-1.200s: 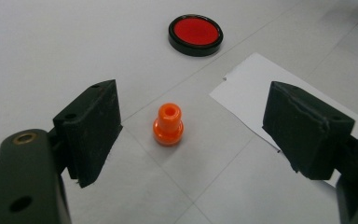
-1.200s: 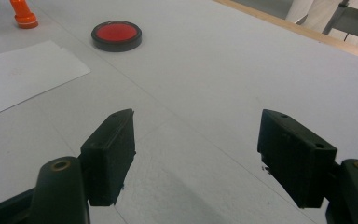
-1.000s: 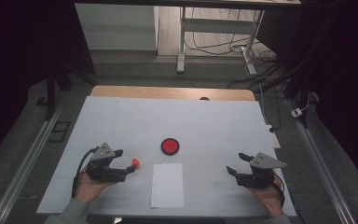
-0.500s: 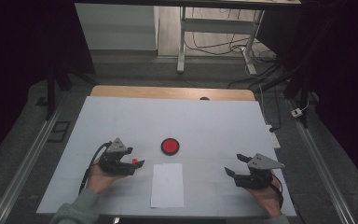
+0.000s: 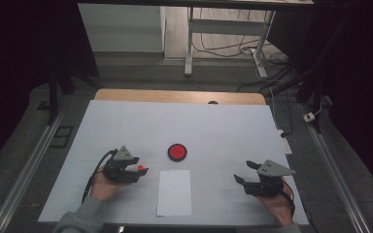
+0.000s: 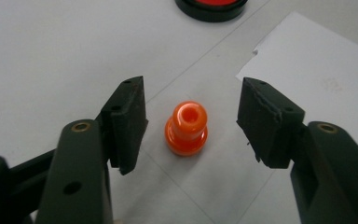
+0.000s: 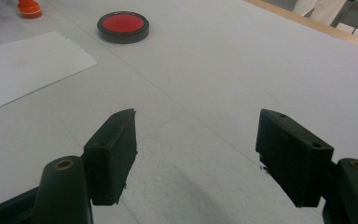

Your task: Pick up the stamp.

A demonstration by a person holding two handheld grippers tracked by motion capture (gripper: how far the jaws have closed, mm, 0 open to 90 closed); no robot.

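Step in hand, by the look of it: grasping the orange stamp [image 6: 186, 129], upright on the white table [image 5: 223, 131] at about 8 o'clock from the red ink pad [image 5: 177, 152]. Left claw [image 6: 191, 121] half-wide, just been closing, straddling it without touching. Next: closing fully, then lifting. Right claw [image 7: 198, 154] wide, empty, at 3 o'clock of the paper sheet [image 5: 175, 192]. Left gripper view reveals the gaps at both pads; high view gives the layout.

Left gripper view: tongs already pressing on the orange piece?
No. The orange piece stands upright between the left tongs with gaps on both sides.
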